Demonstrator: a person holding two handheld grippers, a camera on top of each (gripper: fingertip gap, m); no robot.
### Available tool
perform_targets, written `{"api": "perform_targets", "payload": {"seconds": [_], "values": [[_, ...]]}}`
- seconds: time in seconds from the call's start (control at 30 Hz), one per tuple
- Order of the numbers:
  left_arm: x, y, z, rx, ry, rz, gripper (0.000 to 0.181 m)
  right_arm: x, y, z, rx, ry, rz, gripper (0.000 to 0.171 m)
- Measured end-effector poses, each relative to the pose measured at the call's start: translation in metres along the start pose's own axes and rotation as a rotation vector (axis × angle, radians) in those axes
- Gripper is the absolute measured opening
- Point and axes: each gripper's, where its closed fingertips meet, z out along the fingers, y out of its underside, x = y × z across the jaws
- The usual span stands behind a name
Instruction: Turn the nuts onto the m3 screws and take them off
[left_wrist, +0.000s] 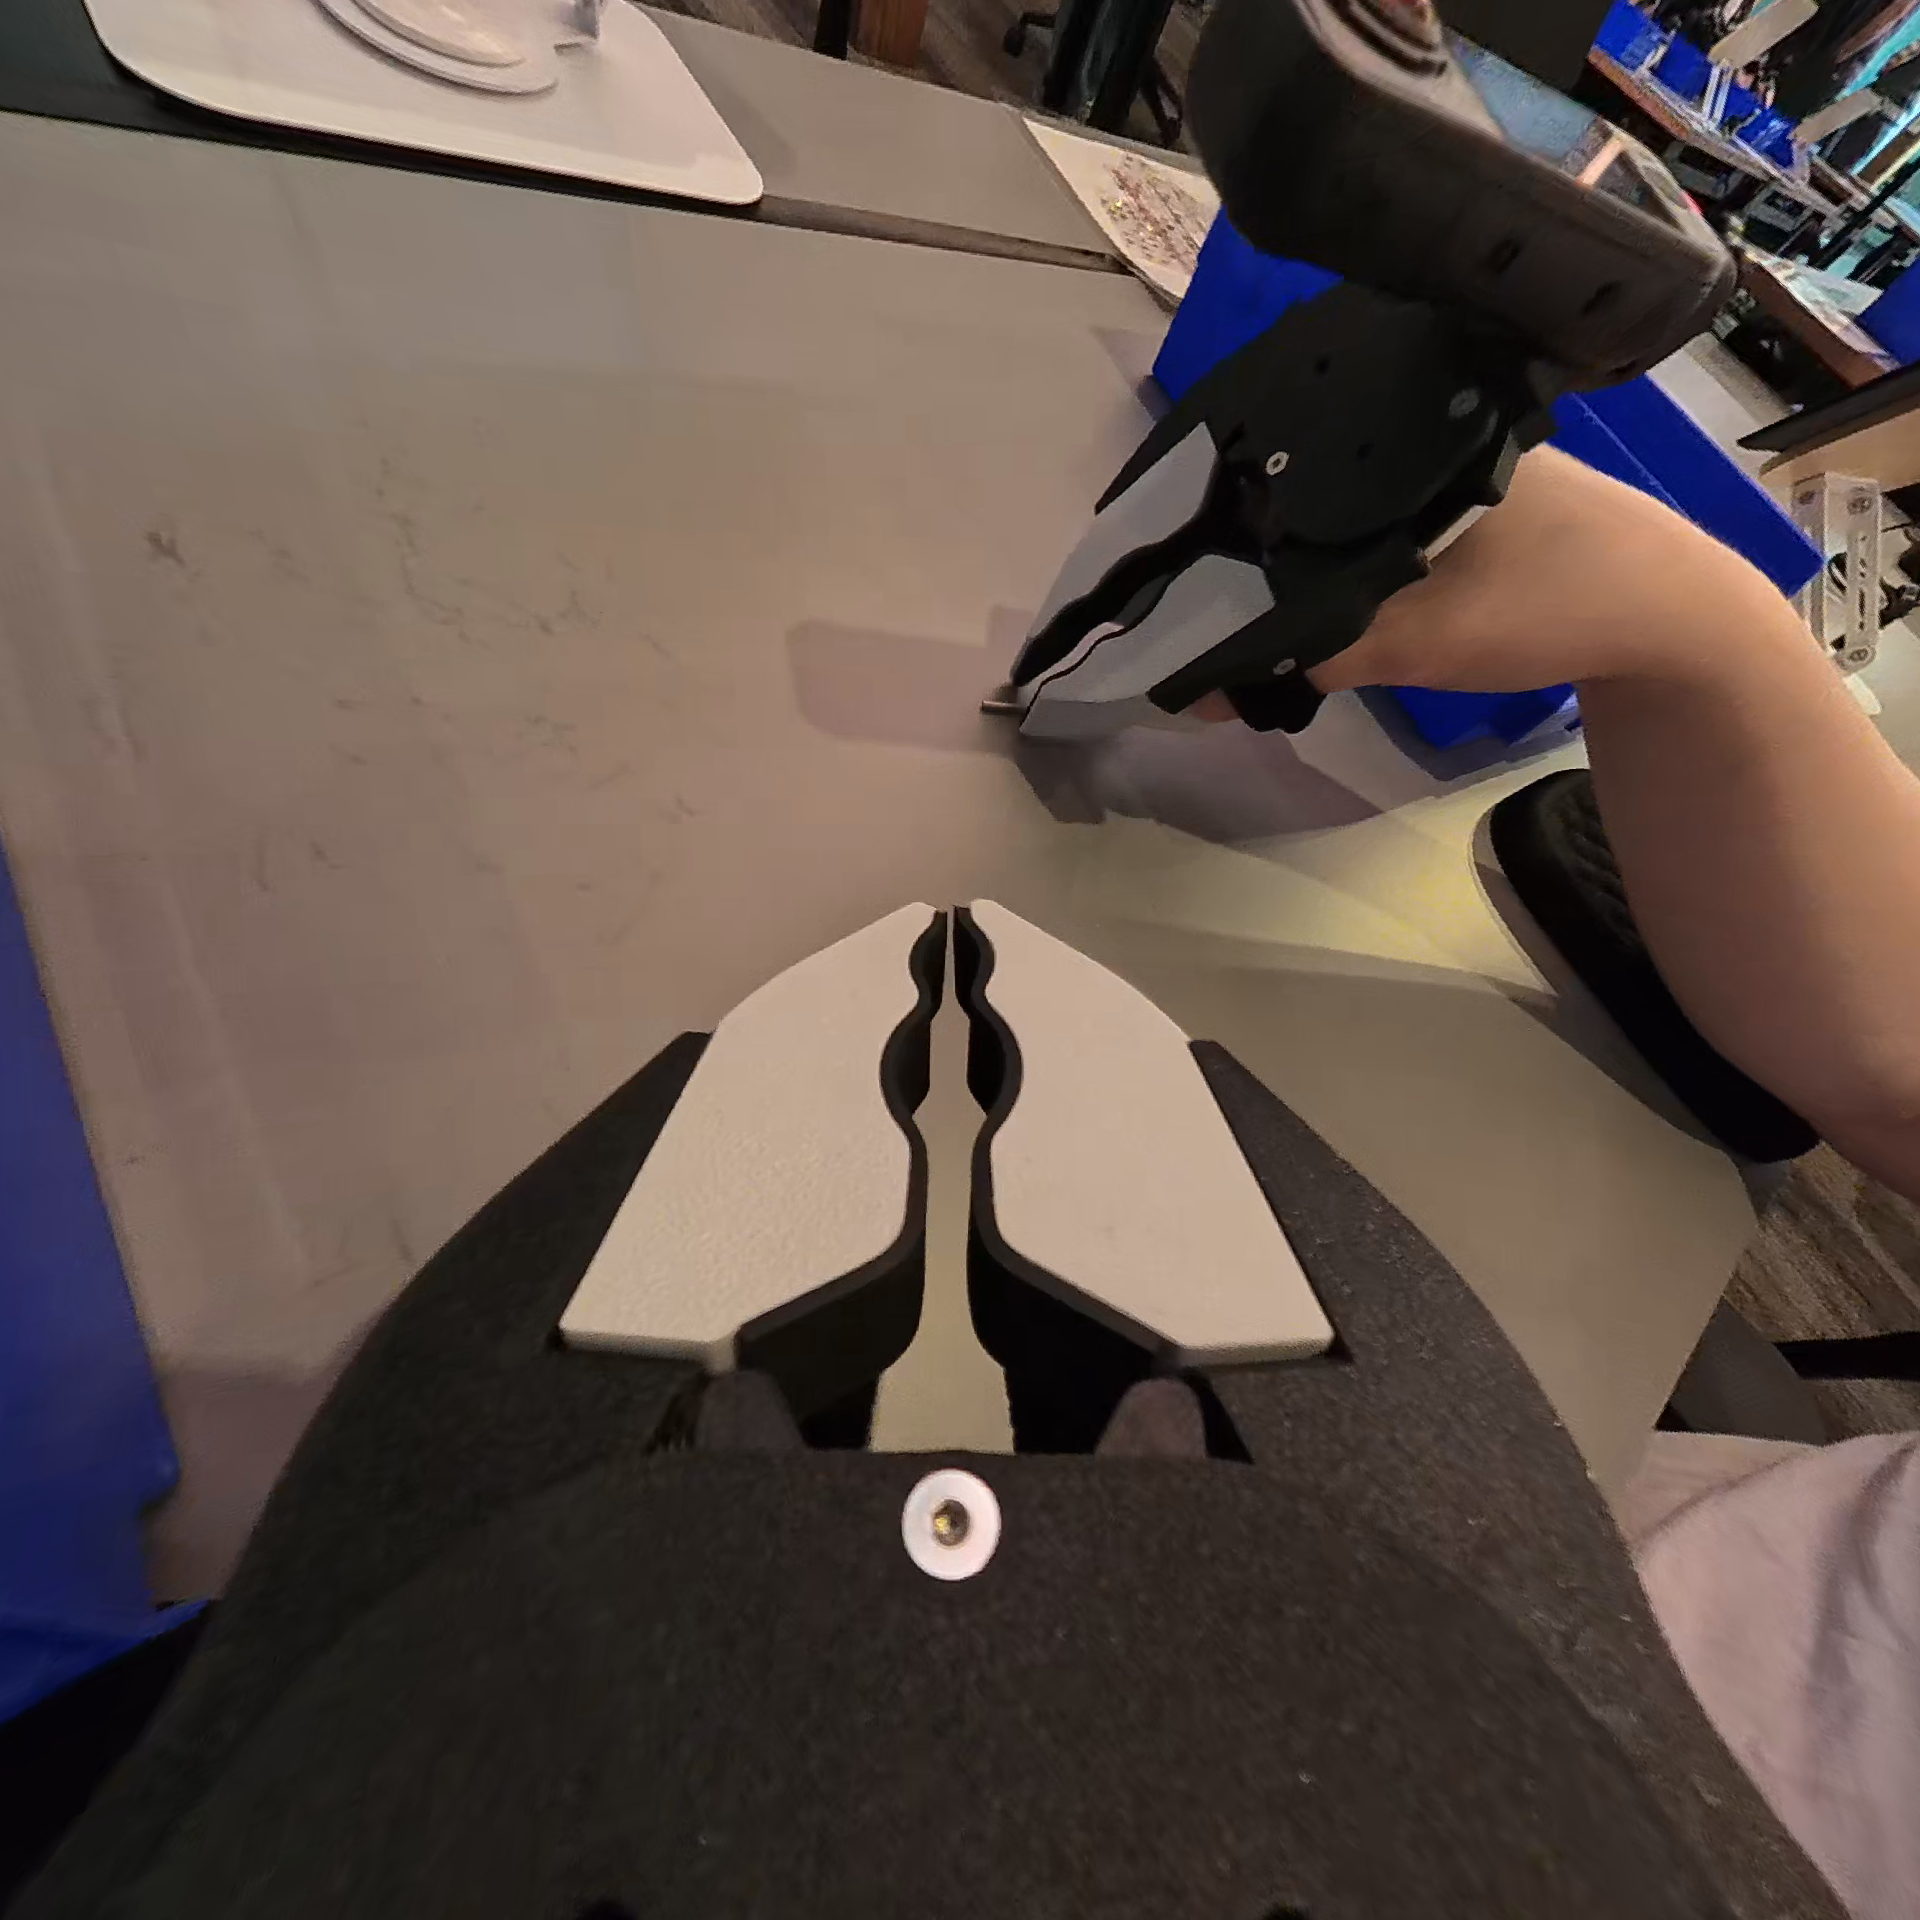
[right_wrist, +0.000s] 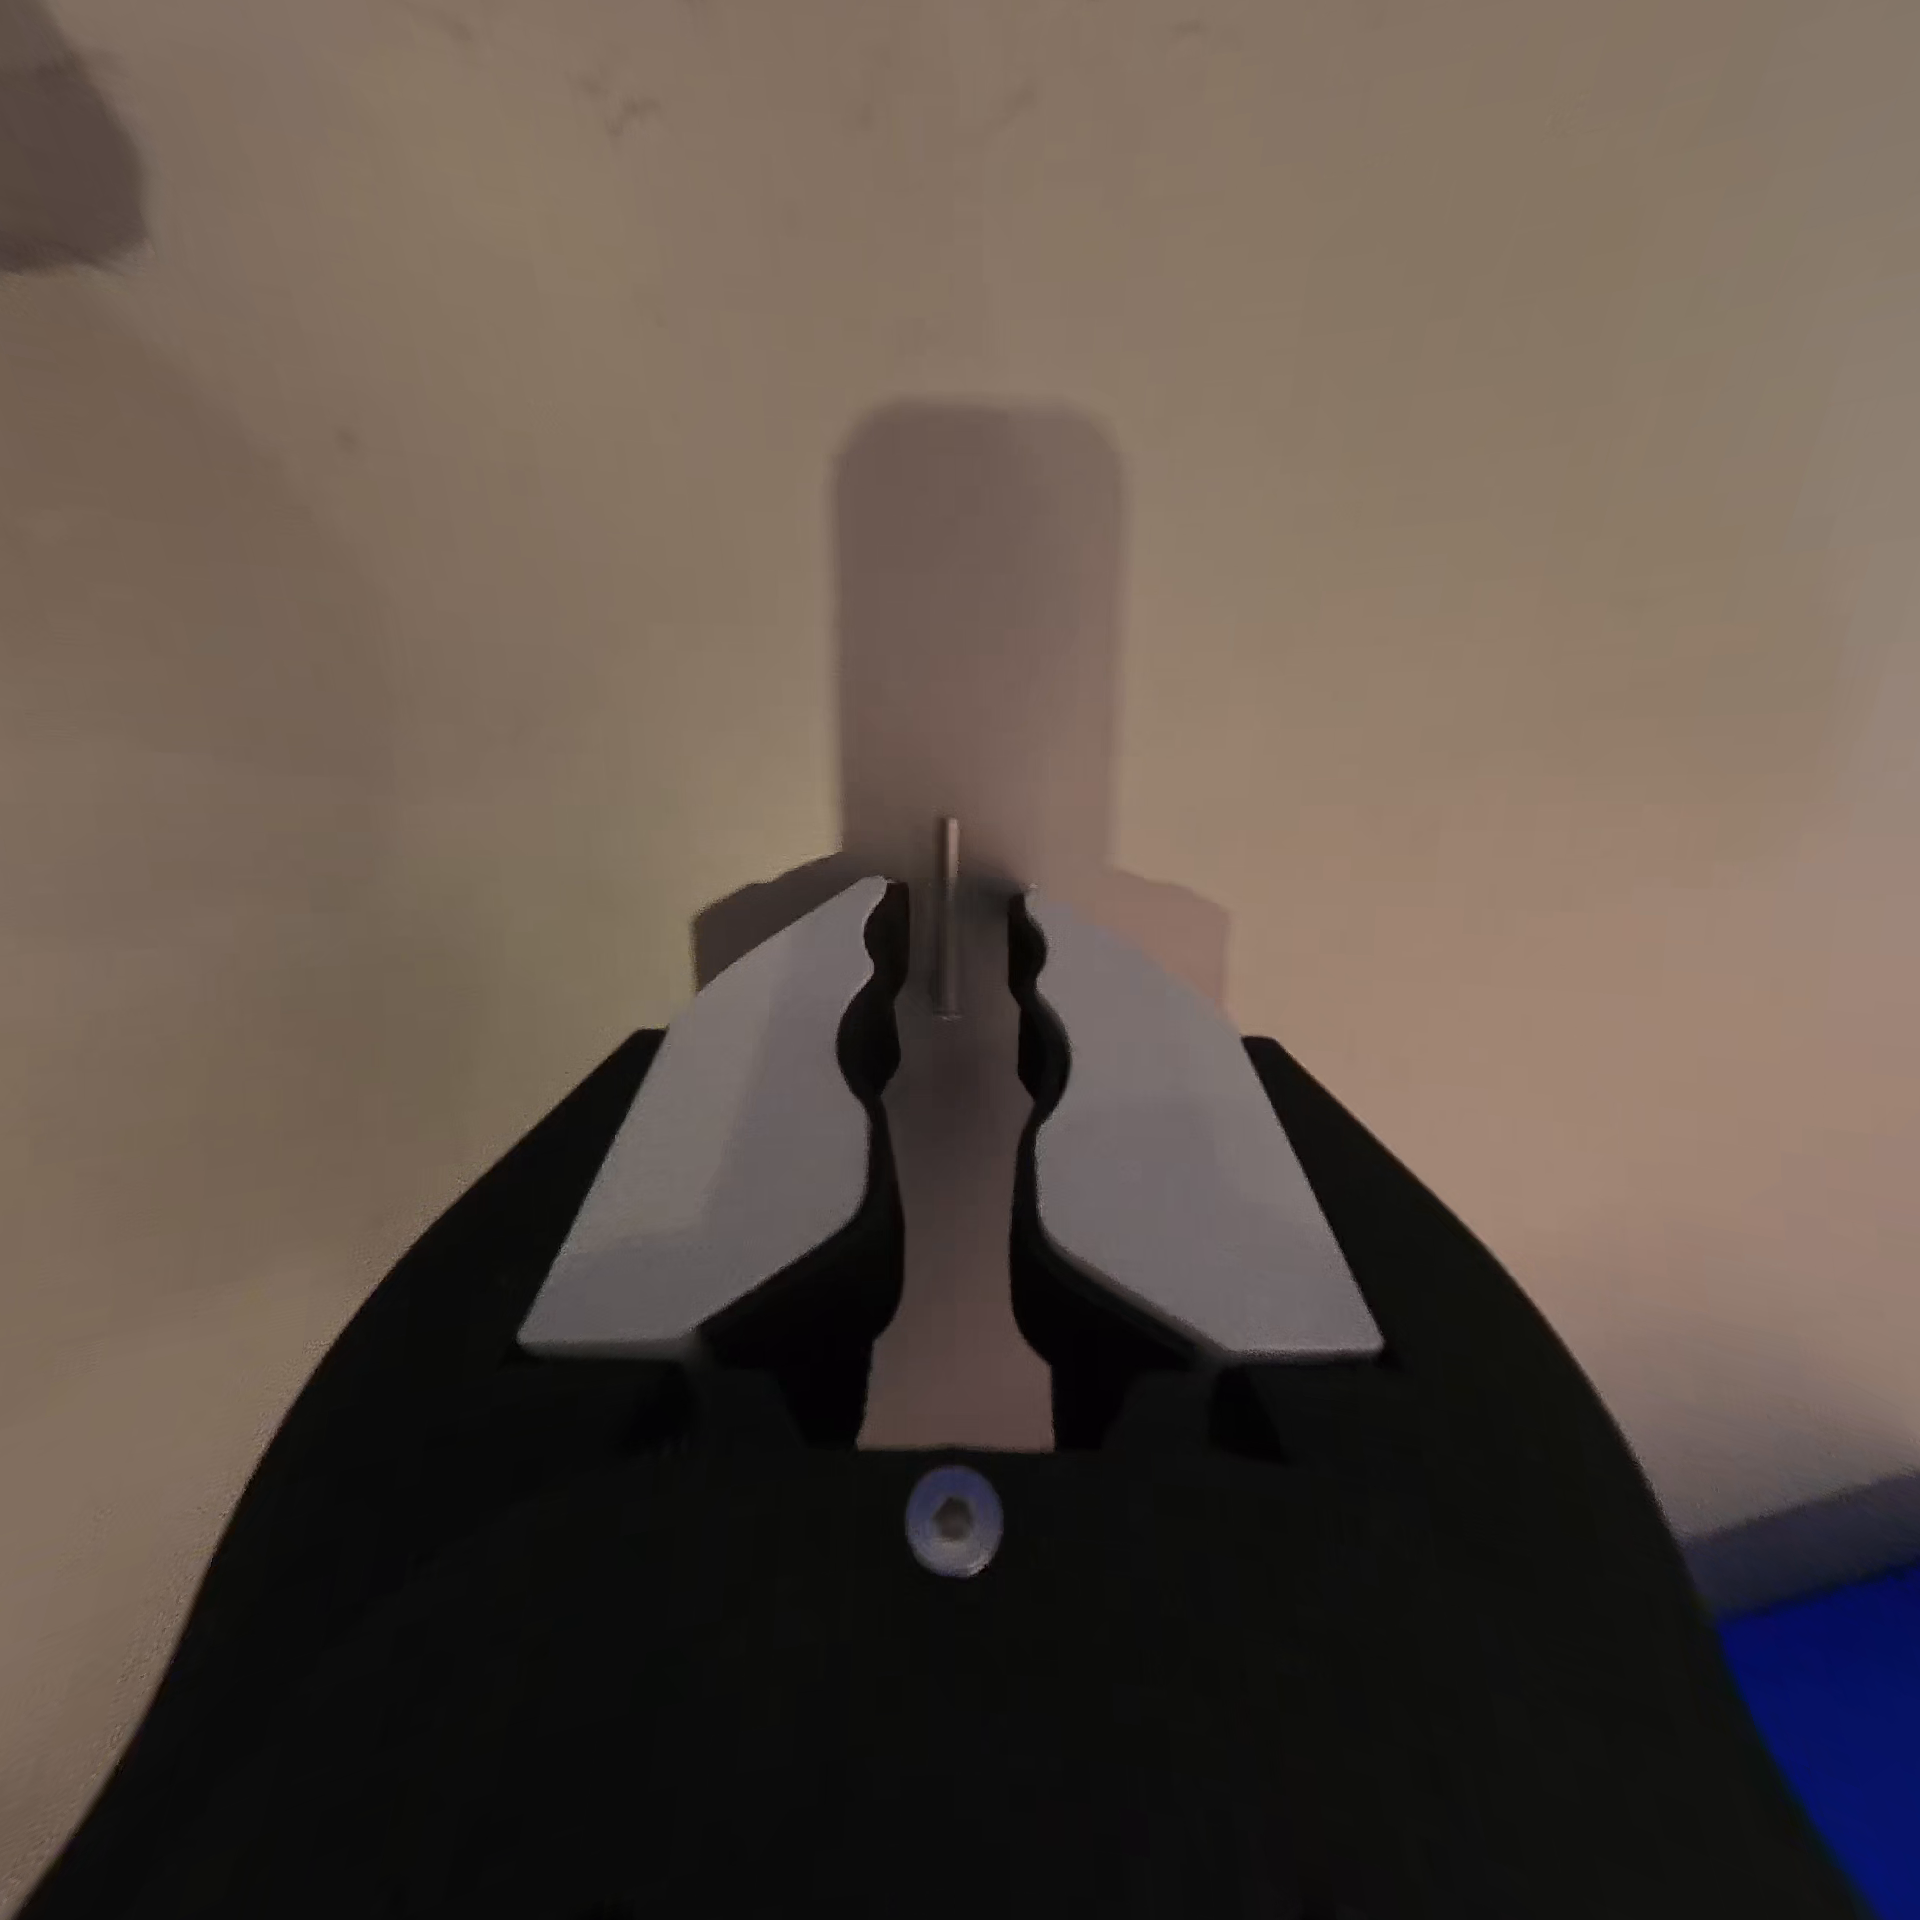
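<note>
A thin metal screw (right_wrist: 945, 935) lies flat on the grey table (right_wrist: 1455, 520). It sits in the gap between the fingers of my right gripper (right_wrist: 954, 889), which is slightly open and touches it on neither side. In the left wrist view the right gripper (left_wrist: 1023, 698) is tilted down onto the table, and one end of the screw (left_wrist: 995, 709) pokes out at its tips. My left gripper (left_wrist: 952, 910) hovers over the table (left_wrist: 520, 623) nearer the front edge. Its tips are nearly touching, with nothing seen between them. No nut shows in either view.
Blue bins stand at the table's right (left_wrist: 1662, 457) and left (left_wrist: 62, 1247) edges. A white mat (left_wrist: 468, 114) lies at the back left and a sheet with small parts (left_wrist: 1143, 208) at the back right. A person's forearm (left_wrist: 1714, 748) reaches in from the right above a black armrest (left_wrist: 1621, 966). The gap from one gripper's tips to the other's is roughly 15 cm.
</note>
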Motion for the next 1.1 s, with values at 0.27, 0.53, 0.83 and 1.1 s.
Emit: {"api": "perform_targets", "payload": {"seconds": [0.27, 0.53, 0.83, 1.1], "values": [[0.007, 0.002, 0.006, -0.005, 0.077, -0.019, 0.001, -0.001, -0.001, 0.002, 0.038, -0.029, -0.088, 0.003], [0.026, -0.02, 0.017, 0.053, 0.183, 0.013, 0.007, -0.019, -0.061, -0.092, 0.673, -0.509, 0.129, 0.002], [0.092, -0.096, 0.027, 0.326, 0.463, -0.017, 0.033, -0.039, -0.08, -0.198, 1.115, -0.915, 0.149, 0.002], [0.114, -0.119, 0.027, 0.394, 0.529, -0.023, 0.033, -0.045, -0.082, -0.212, 1.146, -0.993, 0.171, 0.002]]}}
